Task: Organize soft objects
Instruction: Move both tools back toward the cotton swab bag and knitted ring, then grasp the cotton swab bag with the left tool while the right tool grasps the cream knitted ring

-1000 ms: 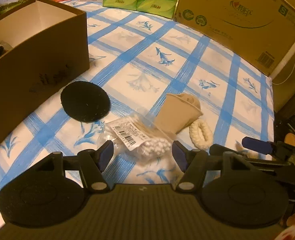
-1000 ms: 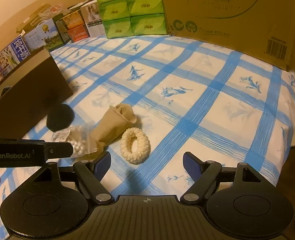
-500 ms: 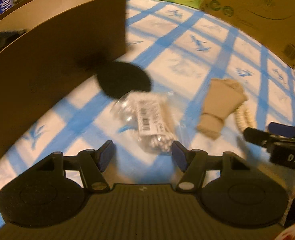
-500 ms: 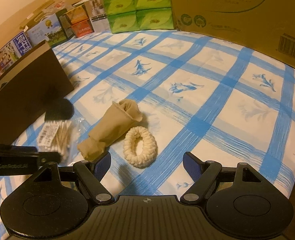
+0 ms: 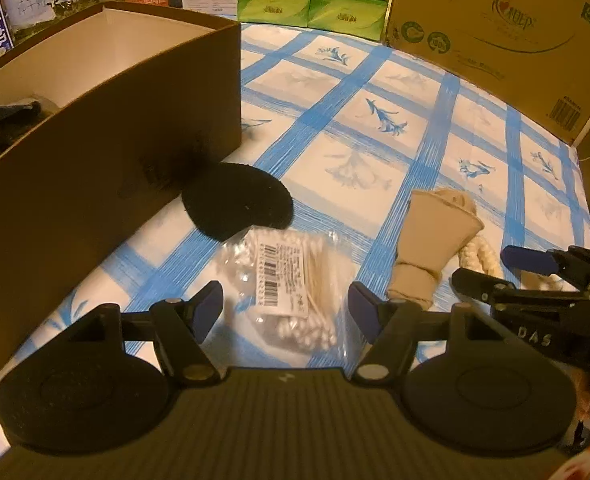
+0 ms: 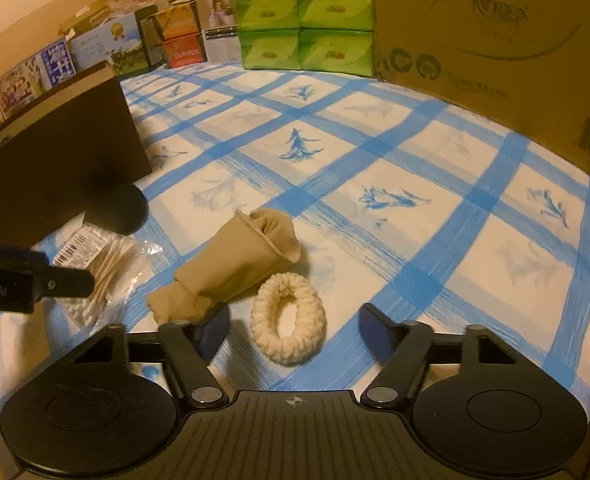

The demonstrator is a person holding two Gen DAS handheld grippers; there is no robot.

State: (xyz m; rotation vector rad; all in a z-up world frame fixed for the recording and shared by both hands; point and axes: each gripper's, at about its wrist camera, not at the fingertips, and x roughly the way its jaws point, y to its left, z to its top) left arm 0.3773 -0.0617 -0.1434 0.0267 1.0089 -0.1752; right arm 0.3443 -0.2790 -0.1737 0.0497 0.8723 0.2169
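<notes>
The swab bag lies flat on the blue-checked sheet, its long axis running from 12 to 6 o'clock in the left wrist view, with the cotton tips bunched at the 6 o'clock end and the barcode label facing up. The left gripper hangs over it, jaws spread and opening, one finger on each side of the bag and neither pad pressing it. At 11 o'clock from the bag a black pad lies flat, its far edge tucked against the brown box. Something dark sits inside the box; its shape is hard to make out, and the left frame edge cuts it.

The beige sock is rolled into a cone whose long axis runs from 8 to 2 o'clock in the right wrist view, open mouth toward 2 o'clock and the knotted narrow end toward 8 o'clock. Just beside it at 5 o'clock lies the cream ring, an oval with its long axis near 12 to 6 o'clock. The right gripper straddles the ring, jaws apart and closing, pads clear of it. Its left finger hides part of the sock's narrow end. In the left wrist view the sock and the right gripper cover most of the ring. Green packs and a carton stand at 12 o'clock.
</notes>
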